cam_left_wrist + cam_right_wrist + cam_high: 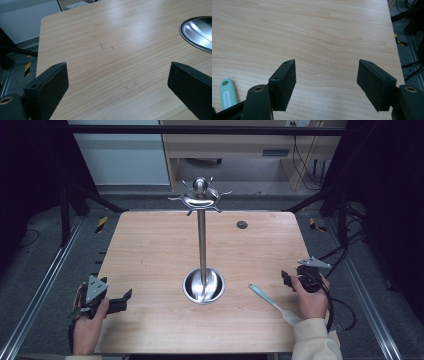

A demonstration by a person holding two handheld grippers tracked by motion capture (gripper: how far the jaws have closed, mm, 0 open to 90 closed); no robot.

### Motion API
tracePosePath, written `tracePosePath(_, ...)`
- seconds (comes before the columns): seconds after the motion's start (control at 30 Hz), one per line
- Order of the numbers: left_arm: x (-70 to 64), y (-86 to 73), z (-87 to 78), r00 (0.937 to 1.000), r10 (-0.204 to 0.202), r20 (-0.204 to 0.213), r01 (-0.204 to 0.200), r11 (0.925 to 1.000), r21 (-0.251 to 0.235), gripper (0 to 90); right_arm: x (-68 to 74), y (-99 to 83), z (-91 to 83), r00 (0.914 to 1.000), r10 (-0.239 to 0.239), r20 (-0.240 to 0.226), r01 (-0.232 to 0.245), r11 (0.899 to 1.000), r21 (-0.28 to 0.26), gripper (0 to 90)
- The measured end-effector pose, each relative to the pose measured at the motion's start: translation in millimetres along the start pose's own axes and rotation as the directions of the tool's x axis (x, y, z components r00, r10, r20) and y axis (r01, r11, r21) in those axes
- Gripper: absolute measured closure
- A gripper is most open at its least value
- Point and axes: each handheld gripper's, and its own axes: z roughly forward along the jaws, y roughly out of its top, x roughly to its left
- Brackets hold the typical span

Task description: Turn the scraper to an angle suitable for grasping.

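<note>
A steel utensil stand rises from a round dish base at the table's centre, with bare hooks around its ball top. The base's rim shows at the upper right of the left gripper view. A spatula with a teal handle and pale blade lies flat right of the base; its handle end shows in the right gripper view. My left gripper is open and holds nothing at the table's front left. My right gripper is open beside the spatula, not touching it.
A small dark round plug sits in the wooden tabletop at the back right. Metal rails run along both sides of the table. Black frame bars and cables stand at the right, and a cabinet is behind.
</note>
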Motion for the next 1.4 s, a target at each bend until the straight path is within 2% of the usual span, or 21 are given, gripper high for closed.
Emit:
tracePosePath(0.07,-1.0,-0.1,-0.1,1.0000,0.001,0.003,-0.001,1.0000,0.000,3.0,1.1,0.4,-0.2,1.0000,0.001,0.008,-0.002,1.000,0.013,34.2)
tracePosePath(0.1,-1.3,-0.3,0.0,1.0000,0.002,0.006,-0.002,1.0000,0.001,3.0,3.5,1.2,-0.3,0.9998,0.012,0.017,-0.012,0.999,0.029,37.6)
tracePosePath(0.17,-2.4,-0.9,0.4,0.9999,0.007,0.009,-0.007,0.9999,0.007,3.0,4.6,1.4,0.3,0.9998,0.004,0.021,-0.004,1.000,0.031,39.1)
tracePosePath(0.23,-4.1,-0.8,0.4,0.9998,0.016,0.009,-0.016,0.9998,0.012,3.0,12.8,1.9,2.0,0.9994,-0.034,0.012,0.033,0.999,0.044,44.8)
tracePosePath(0.27,-4.6,-0.7,0.3,0.9998,0.017,0.011,-0.017,0.9998,0.011,3.0,12.8,1.9,2.0,0.9994,-0.034,0.012,0.033,0.999,0.044,44.8)
tracePosePath(0.3,-5.6,-0.5,0.4,0.9997,0.020,0.012,-0.020,0.9997,0.010,3.0,15.2,2.0,2.0,0.9990,-0.043,0.010,0.043,0.998,0.047,48.5)
tracePosePath(0.33,-6.4,-0.3,0.5,0.9996,0.025,0.013,-0.025,0.9996,0.013,3.0,18.5,2.4,2.5,0.9975,-0.071,-0.002,0.071,0.996,0.045,51.4)
tracePosePath(0.43,-8.0,0.5,-0.2,0.9990,0.045,0.007,-0.045,0.9989,0.015,3.0,28.1,3.7,2.7,0.9936,-0.111,-0.021,0.112,0.993,0.048,63.8)
tracePosePath(0.47,-8.4,0.5,-0.6,0.9988,0.049,0.004,-0.049,0.9987,0.017,3.0,36.0,4.6,2.9,0.9885,-0.146,-0.041,0.148,0.988,0.054,72.4)
tracePosePath(0.53,-8.8,0.7,-1.9,0.9976,0.068,-0.012,-0.067,0.9974,0.027,3.0,38.8,4.9,2.6,0.9866,-0.154,-0.055,0.156,0.986,0.051,75.4)
tracePosePath(0.57,-8.6,1.1,-2.5,0.9978,0.065,-0.014,-0.064,0.9976,0.024,3.0,45.1,4.8,2.7,0.9827,-0.175,-0.062,0.178,0.982,0.056,81.2)
tracePosePath(0.63,-8.6,1.8,-2.3,0.9979,0.063,-0.012,-0.063,0.9978,0.020,3.0,47.7,5.0,3.2,0.9809,-0.180,-0.073,0.185,0.981,0.062,83.1)
tracePosePath(0.73,-9.2,2.2,-0.2,0.9977,0.067,-0.008,-0.067,0.9975,0.024,3.0,55.5,6.4,8.6,0.9735,-0.195,-0.119,0.205,0.975,0.081,90.0)
tracePosePath(0.87,-9.8,1.5,-0.2,0.9977,0.068,-0.007,-0.068,0.9973,0.030,3.0,59.5,7.3,11.8,0.9682,-0.211,-0.134,0.224,0.971,0.087,90.0)
tracePosePath(0.9,-10.8,2.4,-1.4,0.9971,0.076,-0.008,-0.076,0.9968,0.027,3.0,61.8,7.8,13.5,0.9647,-0.222,-0.142,0.236,0.967,0.094,90.0)
tracePosePath(1.03,-14.7,3.4,-5.1,0.9956,0.093,-0.015,-0.092,0.9954,0.024,3.0,63.9,6.0,11.9,0.9613,-0.232,-0.148,0.249,0.963,0.106,90.0)
tracePosePath(1.27,-15.5,3.5,-8.0,0.9952,0.096,-0.021,-0.095,0.9953,0.018,3.0,64.7,3.6,12.3,0.9561,-0.241,-0.167,0.263,0.957,0.123,90.0)
tracePosePath(1.37,-15.3,3.3,-6.8,0.9953,0.095,-0.018,-0.095,0.9953,0.020,3.0,69.7,3.4,16.9,0.9478,-0.257,-0.188,0.286,0.948,0.142,90.0)
tracePosePath(1.4,-15.1,3.3,-6.4,0.9953,0.095,-0.017,-0.095,0.9952,0.021,3.0,69.7,3.4,16.9,0.9478,-0.257,-0.188,0.286,0.948,0.142,90.0)
